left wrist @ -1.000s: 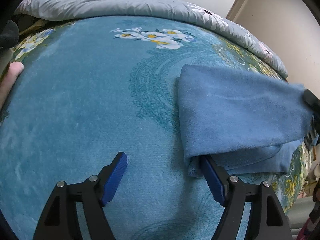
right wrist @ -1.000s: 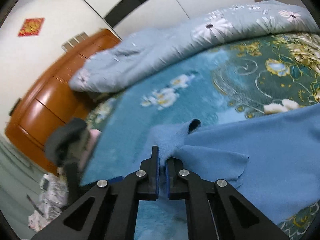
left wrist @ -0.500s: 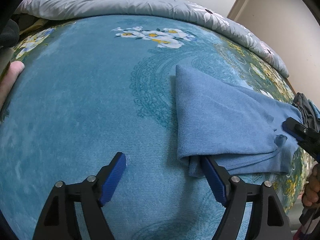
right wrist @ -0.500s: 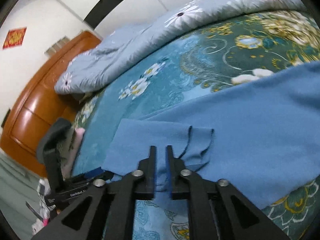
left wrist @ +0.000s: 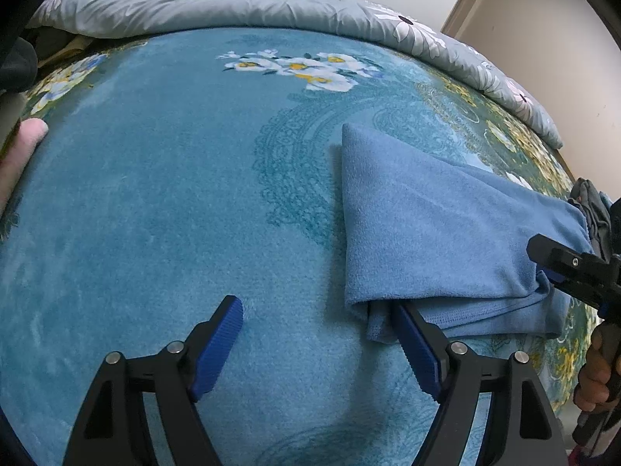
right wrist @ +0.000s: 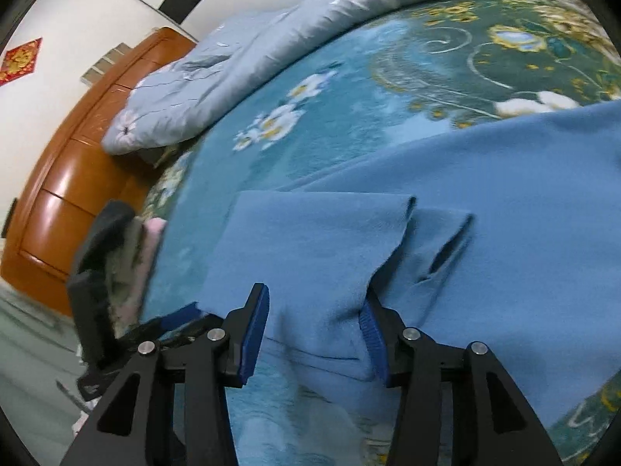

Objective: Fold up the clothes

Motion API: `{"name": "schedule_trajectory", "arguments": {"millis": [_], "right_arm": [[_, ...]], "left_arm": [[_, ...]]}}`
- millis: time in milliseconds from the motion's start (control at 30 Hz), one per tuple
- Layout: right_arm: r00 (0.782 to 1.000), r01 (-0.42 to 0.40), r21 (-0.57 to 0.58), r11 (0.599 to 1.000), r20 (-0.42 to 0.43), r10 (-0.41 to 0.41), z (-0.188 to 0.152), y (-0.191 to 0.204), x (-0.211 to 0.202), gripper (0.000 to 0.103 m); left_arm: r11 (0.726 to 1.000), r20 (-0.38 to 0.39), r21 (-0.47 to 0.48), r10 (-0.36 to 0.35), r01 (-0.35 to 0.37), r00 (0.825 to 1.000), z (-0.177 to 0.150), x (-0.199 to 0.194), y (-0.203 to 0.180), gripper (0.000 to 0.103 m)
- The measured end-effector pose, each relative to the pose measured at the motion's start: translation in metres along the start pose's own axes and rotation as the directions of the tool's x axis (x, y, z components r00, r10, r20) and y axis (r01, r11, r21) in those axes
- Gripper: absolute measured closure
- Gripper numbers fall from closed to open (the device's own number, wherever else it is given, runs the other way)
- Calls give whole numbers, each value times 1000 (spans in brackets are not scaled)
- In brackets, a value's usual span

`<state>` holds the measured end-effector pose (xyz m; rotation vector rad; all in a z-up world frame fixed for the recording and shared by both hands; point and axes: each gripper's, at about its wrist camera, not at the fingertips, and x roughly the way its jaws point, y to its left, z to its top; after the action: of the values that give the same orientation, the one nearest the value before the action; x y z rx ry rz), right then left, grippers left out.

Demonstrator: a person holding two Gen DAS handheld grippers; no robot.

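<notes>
Blue garment (left wrist: 434, 233) lies folded on the teal floral bedspread (left wrist: 155, 194), long axis running from your left gripper (left wrist: 318, 341) across to your right gripper (right wrist: 314, 334). Left jaws wide, empty. Right jaws opening, folded edge loose between them.

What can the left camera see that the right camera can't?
Only the left view shows a fingertip at its left edge and a plain beige wall.

Only the right view shows the wooden headboard, a red wall decoration and the slit in the blue garment.

Both show the garment folded on the teal flowered blanket, the grey quilt, and the other gripper: the left gripper open, the right gripper opening with cloth between its jaws.
</notes>
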<state>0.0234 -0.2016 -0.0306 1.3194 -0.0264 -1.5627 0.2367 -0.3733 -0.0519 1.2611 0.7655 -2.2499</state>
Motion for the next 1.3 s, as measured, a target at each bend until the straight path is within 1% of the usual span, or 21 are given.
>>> {"name": "schedule_trajectory", "arguments": {"millis": [33, 67, 100, 133, 167, 200, 267, 433, 567, 700, 767, 867, 1033, 1100, 1133, 1200, 1233, 1267, 1300], "right_arm": [[1000, -1, 6, 1000, 1, 1, 1, 0, 1, 57], [1000, 2, 15, 1000, 4, -2, 1, -1, 1, 64], [1000, 9, 22, 1000, 6, -9, 2, -2, 1, 69], [1000, 22, 25, 999, 6, -22, 2, -3, 1, 80], [1000, 30, 25, 999, 9, -30, 2, -3, 1, 95], [999, 34, 24, 999, 12, -34, 2, -3, 0, 98], [999, 20, 5, 1000, 25, -20, 2, 2, -6, 99], [994, -50, -113, 992, 95, 61, 5, 34, -31, 100], [988, -60, -144, 988, 135, 80, 4, 41, -51, 100], [993, -13, -76, 997, 119, 22, -4, 16, -48, 100], [995, 27, -25, 999, 99, -24, -7, -4, -40, 100], [995, 56, 32, 998, 75, -58, -9, -24, -28, 100], [992, 99, 17, 995, 80, -100, -11, -25, -27, 100], [989, 116, 18, 993, 87, -118, -11, -25, -29, 99], [988, 125, 21, 992, 91, -126, -12, -26, -31, 98], [985, 137, 43, 990, 98, -140, -14, -31, -35, 89], [985, 133, 59, 989, 99, -139, -15, -35, -37, 79], [986, 130, 75, 989, 100, -137, -16, -38, -39, 73], [986, 126, 91, 988, 101, -135, -17, -42, -41, 72]], "left_arm": [[1000, 0, 0, 0, 0, 1000, 0, 0, 0, 21], [1000, 0, 0, 0, 0, 1000, 0, 0, 0, 21], [1000, 0, 0, 0, 0, 1000, 0, 0, 0, 20], [1000, 0, 0, 0, 0, 1000, 0, 1, -1, 20], [1000, 0, 0, 1, -1, 1000, 0, 1, -1, 20], [1000, -1, 0, 1, -1, 1000, 0, 1, -1, 20], [1000, -1, 0, 1, -1, 1000, 1, 1, 0, 20], [1000, -1, -2, 0, 0, 1000, 1, 0, -1, 20], [1000, -2, -1, 0, 0, 1000, 1, 0, 0, 20], [1000, -4, -2, 1, -1, 1000, 0, 0, 0, 20], [1000, -4, -5, -2, 2, 1000, 0, 0, 0, 20], [1000, -6, -10, -6, 6, 1000, -1, -1, 0, 20], [1000, -12, -6, -29, 29, 1000, -2, -8, 0, 20], [997, 6, -3, -77, 77, 997, -2, -17, 0, 20], [995, 20, -2, -98, 98, 995, -2, -21, 0, 20], [989, 64, -1, -145, 145, 987, -1, -32, 1, 20], [987, 88, -4, -158, 159, 983, 0, -37, 1, 20], [987, 102, -15, -158, 161, 982, 2, -38, 3, 19], [986, 113, -26, -158, 162, 981, 3, -39, 5, 19]]}}
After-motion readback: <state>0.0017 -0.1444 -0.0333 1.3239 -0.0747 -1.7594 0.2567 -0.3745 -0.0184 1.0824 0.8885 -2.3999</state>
